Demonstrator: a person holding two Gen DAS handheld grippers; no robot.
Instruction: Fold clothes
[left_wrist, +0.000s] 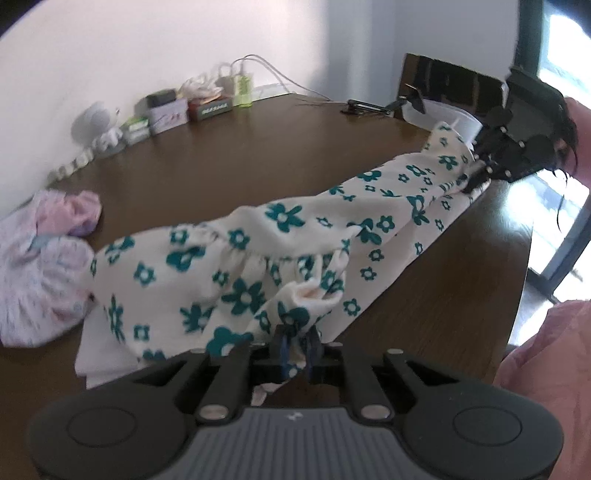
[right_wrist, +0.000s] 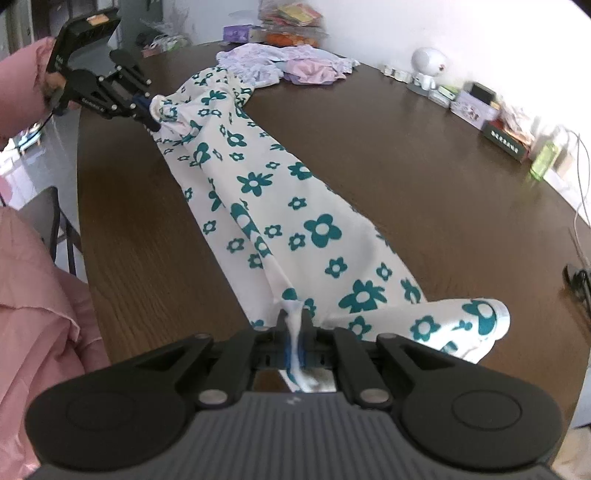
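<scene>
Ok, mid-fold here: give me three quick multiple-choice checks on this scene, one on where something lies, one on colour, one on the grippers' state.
1. Where does the pale pink and lilac clothing pile lie?
A. On the table beyond the left-gripper end of the floral garment
B. Hanging off a chair
C. Under the right gripper

2. What colour are the flowers on the garment?
A. Red
B. Teal green
C. Yellow

3. How is the floral garment held?
A. Lying free
B. Pinched by one gripper only
C. Pinched at each end by a gripper

Answers:
1 A: the pile sits on the brown table past the end held by the left gripper.
2 B: the floral garment is cream with teal flowers.
3 C: the left gripper and the right gripper each clamp cloth, which stretches between them.
</scene>
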